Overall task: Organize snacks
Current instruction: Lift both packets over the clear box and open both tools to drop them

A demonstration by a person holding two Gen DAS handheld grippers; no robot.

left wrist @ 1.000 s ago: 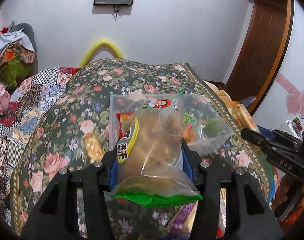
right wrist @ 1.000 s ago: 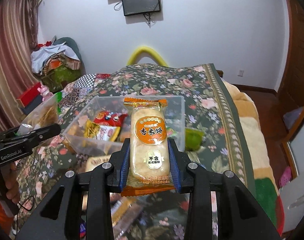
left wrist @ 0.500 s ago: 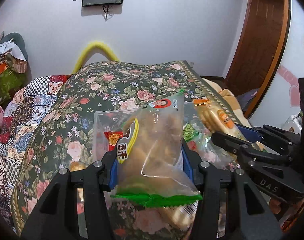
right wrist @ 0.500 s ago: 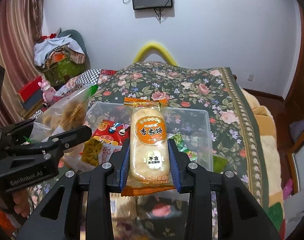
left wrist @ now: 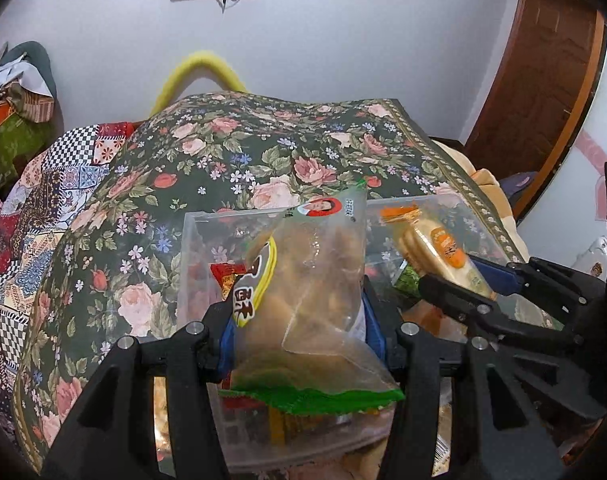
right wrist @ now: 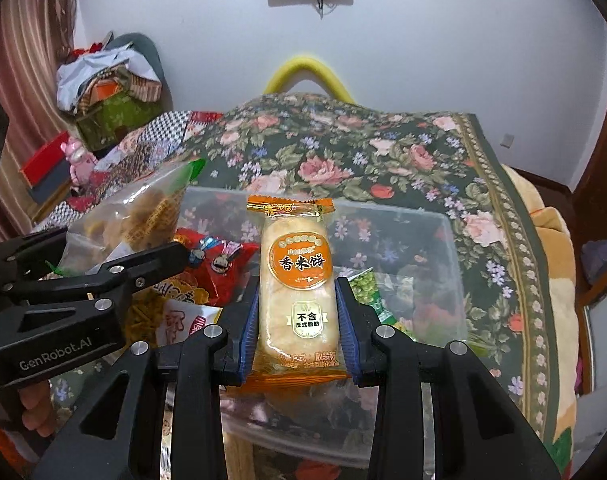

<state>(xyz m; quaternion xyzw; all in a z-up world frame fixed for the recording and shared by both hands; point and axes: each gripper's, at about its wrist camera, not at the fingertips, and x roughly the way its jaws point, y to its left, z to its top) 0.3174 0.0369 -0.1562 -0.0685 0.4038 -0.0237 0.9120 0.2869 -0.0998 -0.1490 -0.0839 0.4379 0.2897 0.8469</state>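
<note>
My left gripper (left wrist: 299, 320) is shut on a clear bag of brown snacks (left wrist: 311, 280) with a green bottom seam, held over the clear plastic bin (left wrist: 191, 240). My right gripper (right wrist: 297, 312) is shut on an orange rice cracker pack (right wrist: 297, 280), held over the same bin (right wrist: 443, 240). The bin holds a red snack pack (right wrist: 215, 268) and a green pack (right wrist: 367, 284). The right gripper with its pack (left wrist: 443, 252) shows at the right of the left wrist view. The left gripper with its bag (right wrist: 139, 216) shows at the left of the right wrist view.
The bin sits on a bed with a dark floral blanket (left wrist: 239, 160). A yellow curved bar (right wrist: 303, 68) stands behind the bed. Clothes and boxes (right wrist: 107, 96) pile at the far left. A wooden door (left wrist: 543, 60) is at the right.
Both grippers have moved forward and closer together, from short of the bin to over it. Each still holds its pack.
</note>
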